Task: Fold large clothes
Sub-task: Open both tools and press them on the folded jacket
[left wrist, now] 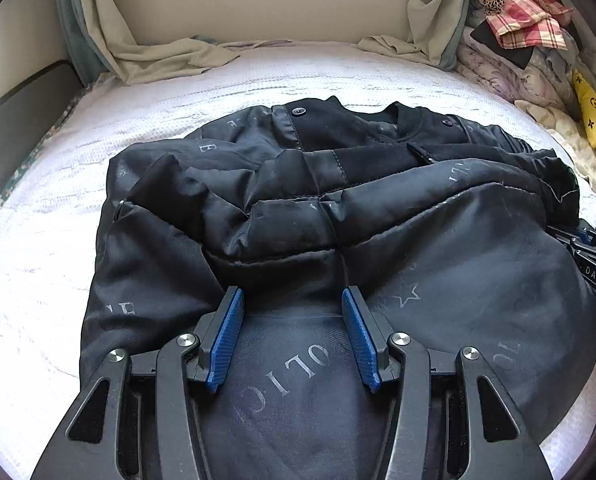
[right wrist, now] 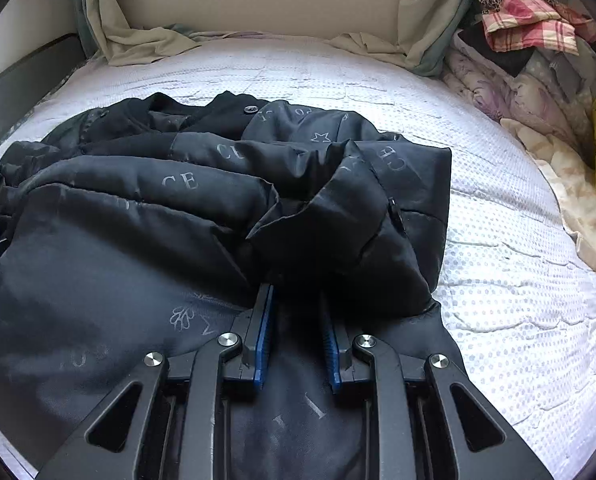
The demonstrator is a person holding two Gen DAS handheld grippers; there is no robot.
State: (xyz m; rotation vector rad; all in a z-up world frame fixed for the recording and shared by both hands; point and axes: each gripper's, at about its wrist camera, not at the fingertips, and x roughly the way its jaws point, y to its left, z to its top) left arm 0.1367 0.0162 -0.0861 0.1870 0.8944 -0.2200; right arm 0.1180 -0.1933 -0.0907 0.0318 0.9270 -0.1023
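The bottom fold on the black jacket [left wrist: 337, 208] looked laid; left gripper [left wrist: 293, 300] fingers apart, right gripper [right wrist: 296, 300] fingers narrowly apart, both clamping nothing; next, I judged, regrip its near edge.

White mattress [left wrist: 258, 80] against a beige headboard [left wrist: 278, 0].

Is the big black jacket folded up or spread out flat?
Folded over. The shiny black quilted jacket has its lower half flipped up over its body, with the collar and snap buttons peeking out beyond the fold, on the white textured mattress.
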